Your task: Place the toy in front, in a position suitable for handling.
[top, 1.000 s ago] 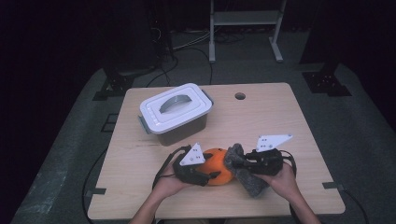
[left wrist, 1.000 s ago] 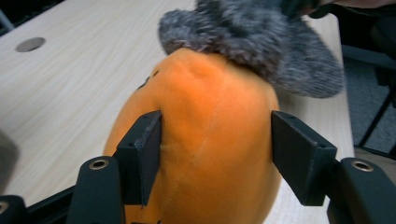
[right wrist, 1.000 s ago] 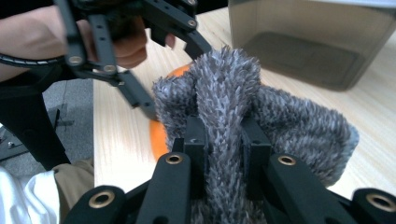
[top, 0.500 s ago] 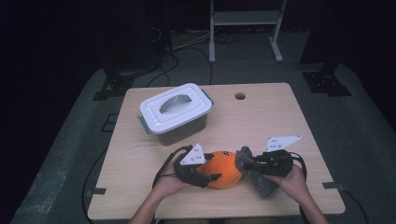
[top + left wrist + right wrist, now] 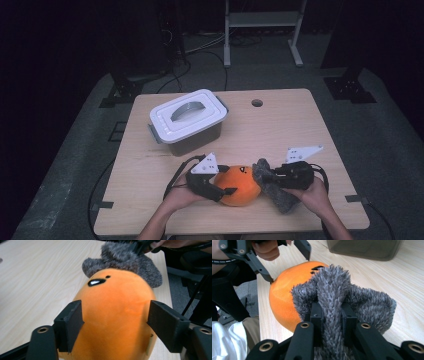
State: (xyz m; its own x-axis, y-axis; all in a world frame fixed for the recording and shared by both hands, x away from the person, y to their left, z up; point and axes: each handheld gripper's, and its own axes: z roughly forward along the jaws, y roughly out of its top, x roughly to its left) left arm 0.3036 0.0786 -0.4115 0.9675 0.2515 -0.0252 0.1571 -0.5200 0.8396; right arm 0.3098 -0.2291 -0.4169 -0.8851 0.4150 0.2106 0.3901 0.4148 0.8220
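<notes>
Dark surroundings frame a pale wooden table (image 5: 300, 135), near whose front edge a round orange plush toy with a black eye mark (image 5: 239, 185) is laid. It is flanked by the left gripper (image 5: 115, 325), whose jaws have just been opening and are seen spread either side of the toy's body, the left one at its surface. A fuzzy grey fabric piece (image 5: 337, 295) lying against the toy is pinched tightly by the right gripper (image 5: 331, 315). A lidded white plastic box with a handle (image 5: 187, 120) is set farther back.
</notes>
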